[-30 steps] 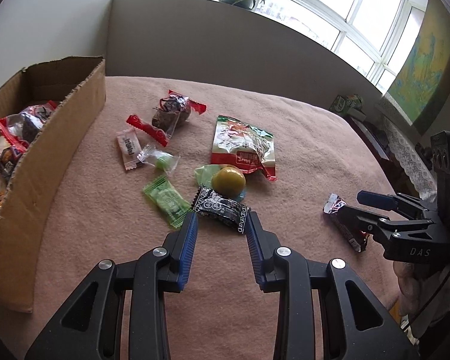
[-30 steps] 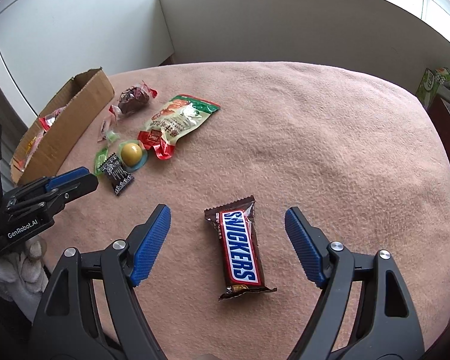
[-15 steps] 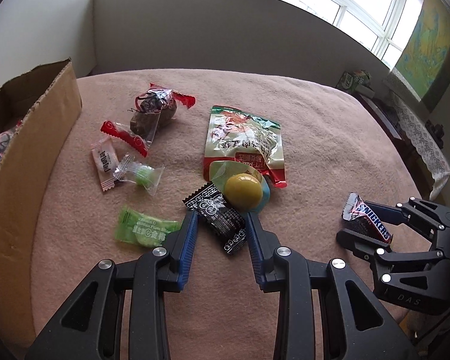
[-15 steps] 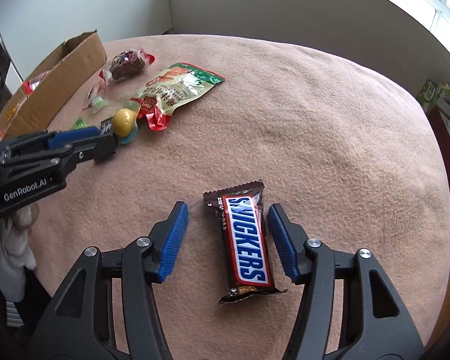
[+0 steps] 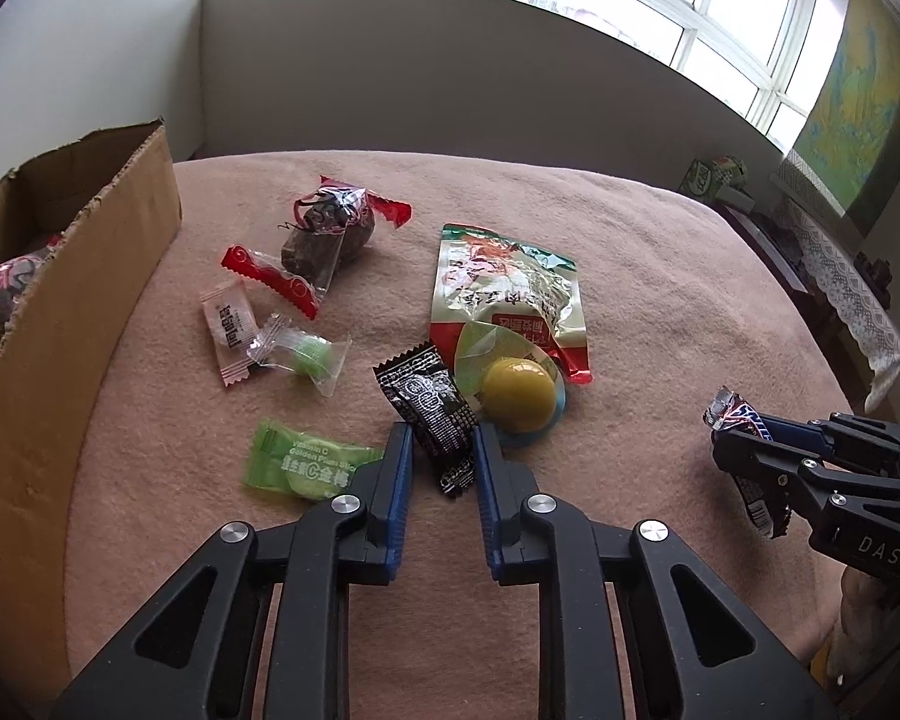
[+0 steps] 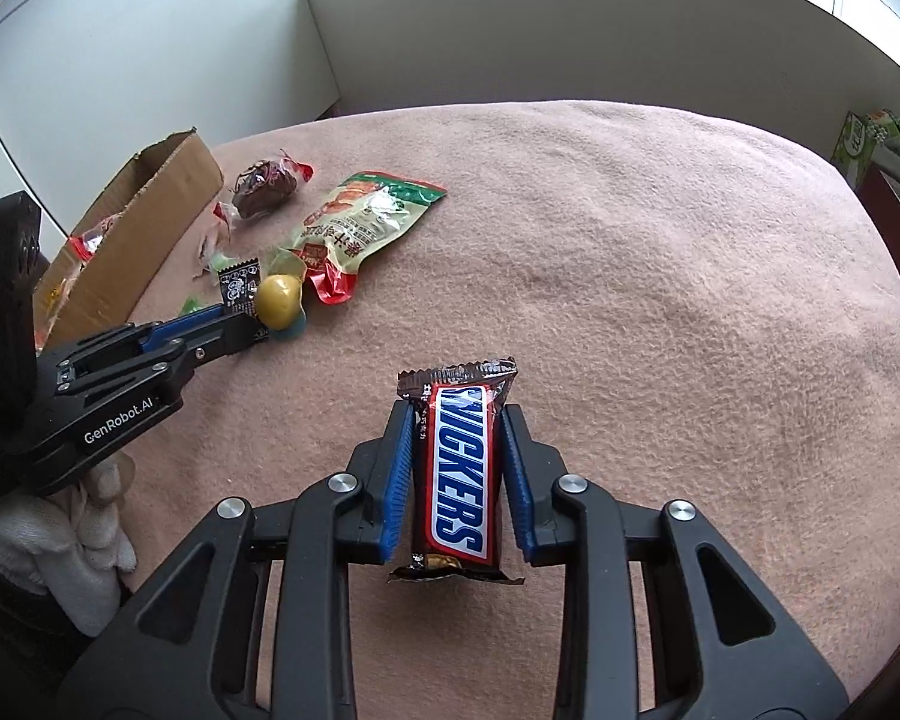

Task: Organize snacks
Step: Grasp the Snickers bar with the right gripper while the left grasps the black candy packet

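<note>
My right gripper (image 6: 457, 414) is shut on a Snickers bar (image 6: 459, 468) and holds it a little above the pink cloth; it also shows in the left wrist view (image 5: 744, 450). My left gripper (image 5: 443, 438) is shut on a small black sachet (image 5: 435, 414) lying on the cloth, next to a yellow ball candy (image 5: 519, 393). A cardboard box (image 5: 60, 324) with snacks inside stands at the left.
On the cloth lie a green plum candy (image 5: 303, 462), a clear-wrapped green candy (image 5: 306, 354), a pink sachet (image 5: 228, 327), a red-ended wrapped brown snack (image 5: 324, 234) and a large red-green packet (image 5: 507, 294). A wall runs behind the table. Furniture stands at right.
My right gripper closed on the Snickers bar and lifted it off the cloth. My left gripper moved forward and closed around the black sachet.
</note>
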A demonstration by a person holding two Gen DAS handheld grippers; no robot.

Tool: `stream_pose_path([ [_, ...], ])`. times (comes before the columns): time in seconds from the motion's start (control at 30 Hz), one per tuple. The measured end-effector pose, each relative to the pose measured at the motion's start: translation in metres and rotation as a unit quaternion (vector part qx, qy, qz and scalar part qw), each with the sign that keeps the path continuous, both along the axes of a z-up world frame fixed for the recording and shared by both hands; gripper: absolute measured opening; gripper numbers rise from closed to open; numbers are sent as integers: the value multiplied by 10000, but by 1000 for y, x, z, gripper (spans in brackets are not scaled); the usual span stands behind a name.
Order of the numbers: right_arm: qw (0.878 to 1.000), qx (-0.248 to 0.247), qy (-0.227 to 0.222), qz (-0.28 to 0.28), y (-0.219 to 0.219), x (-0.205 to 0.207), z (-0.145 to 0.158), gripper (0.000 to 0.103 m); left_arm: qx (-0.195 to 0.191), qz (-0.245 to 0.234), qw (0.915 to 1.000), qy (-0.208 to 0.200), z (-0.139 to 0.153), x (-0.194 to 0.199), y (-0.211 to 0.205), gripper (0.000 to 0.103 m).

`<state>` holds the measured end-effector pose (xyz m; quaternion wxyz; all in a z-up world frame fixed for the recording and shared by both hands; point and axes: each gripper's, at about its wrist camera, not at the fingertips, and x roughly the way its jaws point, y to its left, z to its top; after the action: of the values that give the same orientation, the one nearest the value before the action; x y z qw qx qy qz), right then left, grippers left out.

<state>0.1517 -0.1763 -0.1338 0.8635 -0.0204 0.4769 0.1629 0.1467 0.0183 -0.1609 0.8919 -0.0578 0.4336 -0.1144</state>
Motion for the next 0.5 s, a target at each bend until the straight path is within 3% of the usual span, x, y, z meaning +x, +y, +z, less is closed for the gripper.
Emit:
stream_pose_path([
  [0.27,9999,-125,28,-6,0,11,-9,29,172,70,9997,129,3,12,-16,33],
  [0.4,10000,-65,-65,-35,-1,11,-5,29,337,161,9993,35,1,14,-18,32],
  [0.5,9999,-53,-123,26,2,9,1,29,351,188,9992,-40,0,12,-16,24],
])
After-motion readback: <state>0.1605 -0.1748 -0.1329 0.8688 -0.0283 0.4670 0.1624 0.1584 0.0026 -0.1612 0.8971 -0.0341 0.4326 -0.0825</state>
